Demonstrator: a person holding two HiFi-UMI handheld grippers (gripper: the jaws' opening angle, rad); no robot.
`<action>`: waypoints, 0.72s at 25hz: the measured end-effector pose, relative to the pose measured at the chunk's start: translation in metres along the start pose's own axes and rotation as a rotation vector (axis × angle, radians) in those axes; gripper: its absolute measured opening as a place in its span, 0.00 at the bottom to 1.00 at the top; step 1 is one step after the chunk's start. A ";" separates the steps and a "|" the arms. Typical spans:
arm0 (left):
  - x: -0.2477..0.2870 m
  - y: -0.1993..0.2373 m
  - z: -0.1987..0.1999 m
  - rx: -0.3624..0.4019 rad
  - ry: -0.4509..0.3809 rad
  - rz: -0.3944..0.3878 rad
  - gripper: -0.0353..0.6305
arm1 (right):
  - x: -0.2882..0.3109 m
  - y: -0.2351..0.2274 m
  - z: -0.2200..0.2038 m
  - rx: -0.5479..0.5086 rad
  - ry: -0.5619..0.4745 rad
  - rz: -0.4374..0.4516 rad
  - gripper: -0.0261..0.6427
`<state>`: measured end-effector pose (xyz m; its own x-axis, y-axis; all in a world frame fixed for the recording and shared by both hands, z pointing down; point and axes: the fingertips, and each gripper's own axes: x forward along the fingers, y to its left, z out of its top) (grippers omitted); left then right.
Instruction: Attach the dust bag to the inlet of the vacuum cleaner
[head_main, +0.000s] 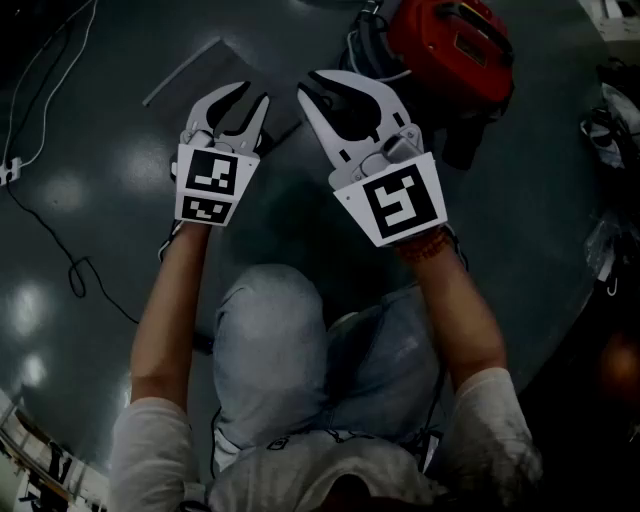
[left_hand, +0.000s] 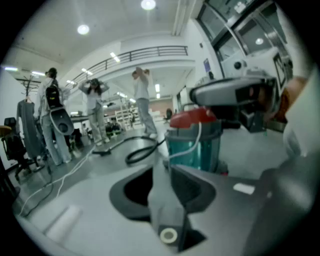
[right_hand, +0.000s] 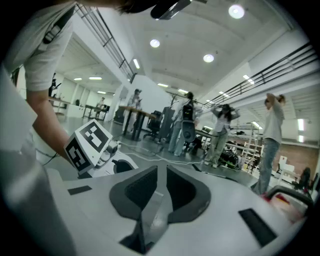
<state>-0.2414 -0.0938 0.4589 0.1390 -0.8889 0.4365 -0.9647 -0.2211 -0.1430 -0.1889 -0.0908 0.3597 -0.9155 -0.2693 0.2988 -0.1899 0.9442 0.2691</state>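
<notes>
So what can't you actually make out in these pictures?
- Vacuum cleaner: head view, cut off by the top edge; its inlet shows nowhere.
- Flat grey sheet: head view, too dark to tell what it is.
- Vacuum's base: left gripper view, partly behind the left tongs.

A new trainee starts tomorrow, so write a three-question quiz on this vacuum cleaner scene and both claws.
1. What colour is the lid of the vacuum cleaner?
2. True or false: the left claw and the right claw both hold nothing.
3. In the head view, which claw is closer to the vacuum cleaner? A: left. B: right. C: both equally close.
Key: 1 red; 2 true; 3 B.
</notes>
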 end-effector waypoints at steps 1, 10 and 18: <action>0.006 -0.003 -0.030 0.012 0.046 -0.014 0.23 | 0.016 0.013 -0.020 -0.041 0.043 0.034 0.11; 0.045 -0.020 -0.263 0.215 0.430 -0.120 0.34 | 0.126 0.125 -0.217 -0.343 0.374 0.314 0.22; 0.070 -0.040 -0.353 0.342 0.618 -0.177 0.35 | 0.141 0.168 -0.299 -0.390 0.495 0.408 0.22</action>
<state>-0.2715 -0.0055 0.8085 0.0371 -0.4616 0.8863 -0.8015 -0.5434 -0.2495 -0.2441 -0.0266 0.7206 -0.6024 -0.0527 0.7965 0.3547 0.8762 0.3262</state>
